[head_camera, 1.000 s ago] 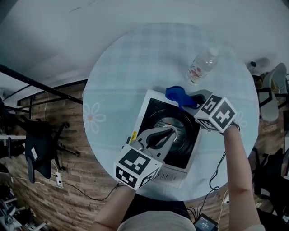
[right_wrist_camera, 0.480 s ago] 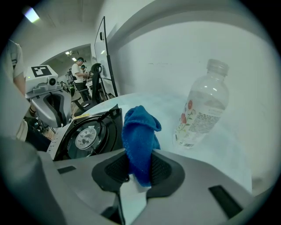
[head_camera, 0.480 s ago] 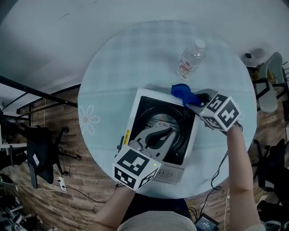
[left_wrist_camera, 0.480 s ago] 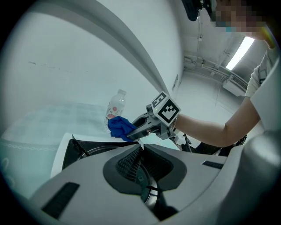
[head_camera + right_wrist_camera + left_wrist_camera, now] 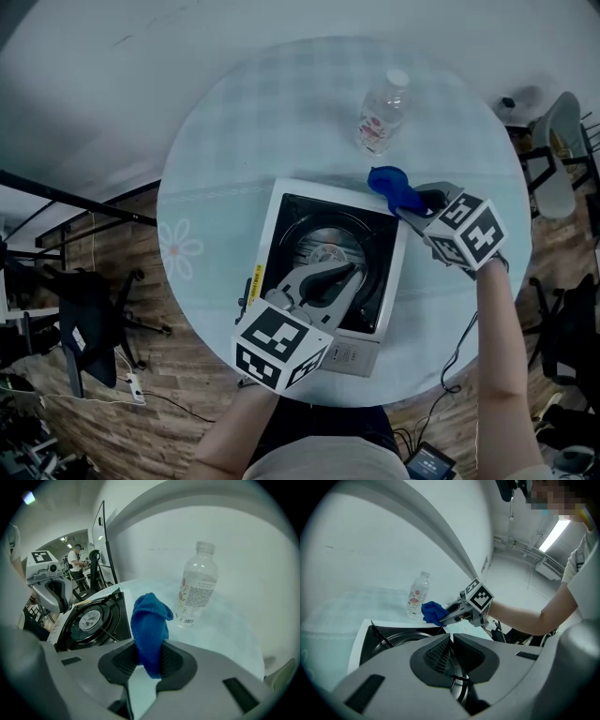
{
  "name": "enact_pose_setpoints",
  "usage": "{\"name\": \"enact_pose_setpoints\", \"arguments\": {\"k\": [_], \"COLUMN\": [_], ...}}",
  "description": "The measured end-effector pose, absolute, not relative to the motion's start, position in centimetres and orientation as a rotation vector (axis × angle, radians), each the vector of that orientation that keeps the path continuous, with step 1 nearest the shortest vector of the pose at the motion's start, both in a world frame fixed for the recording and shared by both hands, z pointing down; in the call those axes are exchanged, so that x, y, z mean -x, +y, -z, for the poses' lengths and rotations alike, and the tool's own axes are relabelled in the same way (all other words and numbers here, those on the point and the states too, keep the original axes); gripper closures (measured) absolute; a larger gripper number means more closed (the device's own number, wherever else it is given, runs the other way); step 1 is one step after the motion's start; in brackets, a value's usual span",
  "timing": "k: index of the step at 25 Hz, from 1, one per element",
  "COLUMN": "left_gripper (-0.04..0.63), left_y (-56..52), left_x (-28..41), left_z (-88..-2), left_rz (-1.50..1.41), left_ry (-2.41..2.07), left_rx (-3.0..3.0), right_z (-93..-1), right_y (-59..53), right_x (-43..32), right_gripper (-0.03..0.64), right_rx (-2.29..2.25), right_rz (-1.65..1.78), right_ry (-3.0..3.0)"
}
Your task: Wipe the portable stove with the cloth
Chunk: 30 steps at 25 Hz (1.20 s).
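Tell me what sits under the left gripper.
Under the left gripper is the portable stove. Its round burner shows beyond the closed jaws. The gripper covers the burner's near part and part of the stove's front, so those cannot be seen.

We see a round table [image 5: 234,122] under a pale checked cover [image 5: 281,89] with a flower print [image 5: 178,251]; a portable stove [image 5: 314,242] sits on its near half; a clear plastic bottle [image 5: 382,111] stands upright farther back, well apart from the stove.
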<state>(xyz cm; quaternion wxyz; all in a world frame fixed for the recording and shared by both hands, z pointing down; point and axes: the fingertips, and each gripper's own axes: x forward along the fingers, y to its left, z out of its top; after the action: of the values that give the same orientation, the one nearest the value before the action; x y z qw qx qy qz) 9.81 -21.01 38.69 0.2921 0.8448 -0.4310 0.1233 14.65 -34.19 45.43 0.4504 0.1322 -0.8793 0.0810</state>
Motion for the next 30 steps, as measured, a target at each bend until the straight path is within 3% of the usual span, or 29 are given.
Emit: {"name": "enact_pose_setpoints", "arguments": {"k": [30], "left_gripper": [0.558], "left_y": [-15.3], "left_x": [-11.5], "left_z": [-39.0], "left_rz": [-0.383], "left_ry": [-1.028], "left_rx": [-2.298], "right_z": [-45.3], "right_y": [-27.5], "right_x": [-17.3], "right_gripper": [0.512], "right_rx": [-0.583], "right_rz": [-0.325], "right_ry": [-2.243]}}
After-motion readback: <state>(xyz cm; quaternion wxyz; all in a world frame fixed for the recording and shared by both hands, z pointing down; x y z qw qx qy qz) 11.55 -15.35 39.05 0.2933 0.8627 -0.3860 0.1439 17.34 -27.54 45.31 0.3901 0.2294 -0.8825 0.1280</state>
